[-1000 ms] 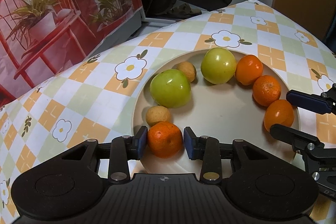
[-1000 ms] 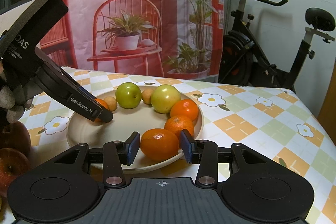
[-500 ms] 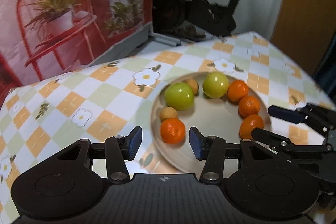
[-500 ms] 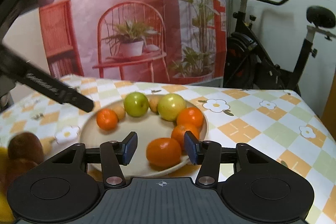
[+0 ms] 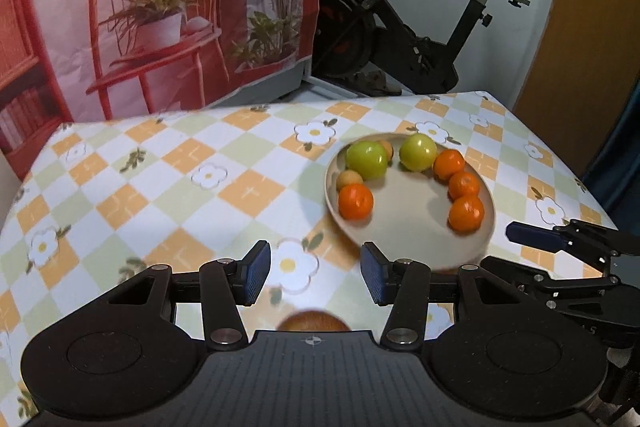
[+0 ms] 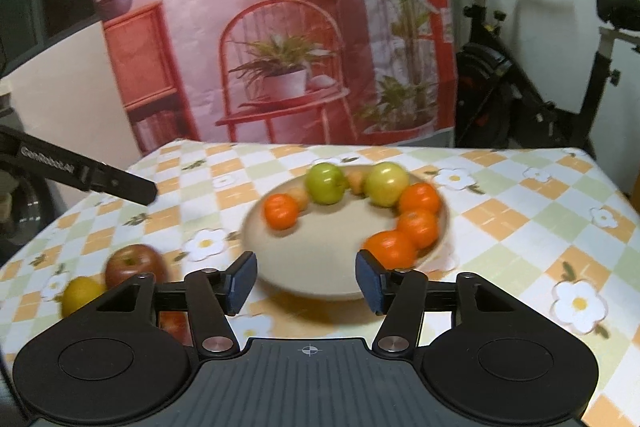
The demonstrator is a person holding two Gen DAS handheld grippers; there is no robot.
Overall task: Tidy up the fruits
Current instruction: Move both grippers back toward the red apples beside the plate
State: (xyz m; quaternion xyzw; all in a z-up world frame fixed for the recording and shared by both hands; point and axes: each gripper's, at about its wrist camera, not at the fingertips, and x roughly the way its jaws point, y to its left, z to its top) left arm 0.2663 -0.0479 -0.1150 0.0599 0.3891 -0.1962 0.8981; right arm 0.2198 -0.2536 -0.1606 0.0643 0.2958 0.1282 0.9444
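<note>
Having released their oranges, now backing away from plate (image 5: 486, 223): left gripper (image 5: 316, 277) and right gripper (image 6: 306, 281), both part-open, empty, the right's jaws just widening. Sitting in a ring on the plate: four oranges (image 6: 280, 211), two green apples (image 6: 325, 183), two small tan fruits (image 5: 349, 180). Lying on the table (image 5: 160, 187), left of the plate: red apple (image 6: 134, 263), lemon (image 6: 80, 293).

My left gripper (image 5: 316, 273) points downward, jaws parted, nothing between the pads. My right gripper (image 6: 306, 283) likewise stands apart and empty; its jaws have just been opening wider.
</note>
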